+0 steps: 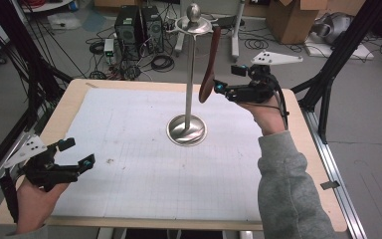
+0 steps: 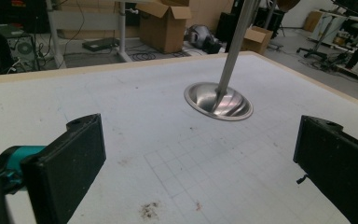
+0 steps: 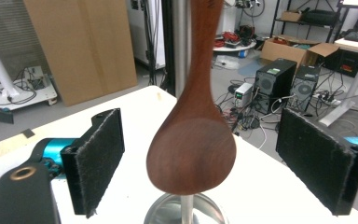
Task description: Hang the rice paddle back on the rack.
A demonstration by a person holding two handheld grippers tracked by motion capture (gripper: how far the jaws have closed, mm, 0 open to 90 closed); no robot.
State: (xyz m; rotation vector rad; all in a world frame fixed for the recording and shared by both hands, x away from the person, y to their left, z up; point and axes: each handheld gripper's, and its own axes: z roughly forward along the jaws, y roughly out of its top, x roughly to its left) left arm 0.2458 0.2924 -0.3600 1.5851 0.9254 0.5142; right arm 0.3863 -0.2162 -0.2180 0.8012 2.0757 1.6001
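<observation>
Your right gripper [image 1: 218, 89] is up off the bench [image 1: 298, 149], sitting right at the bowl end of the wooden spoon [image 1: 210, 67]. The spoon hangs from the top ring of the metal stand [image 1: 189, 74], handle up, bowl down, dangling just beside the pole and well above the stand's round base [image 1: 186, 130].

From the right gripper view, your fingers [image 3: 98, 158] are spread wide with the spoon bowl [image 3: 192, 151] sitting between them. There's a clear gap on both sides, so neither pad is touching the wood yet. The pole [image 3: 182, 46] runs straight up behind the spoon.

Your left gripper [image 1: 75, 155] is down at the near left corner of the bench, hovering low over the white gridded mat [image 1: 139, 169], well apart from the stand. In the left gripper view its fingers [image 2: 70, 163] are wide apart too, holding nothing, with the stand base [image 2: 218, 101] out ahead between them and a couple of dark smudges [image 2: 148, 210] on the mat close in.
</observation>
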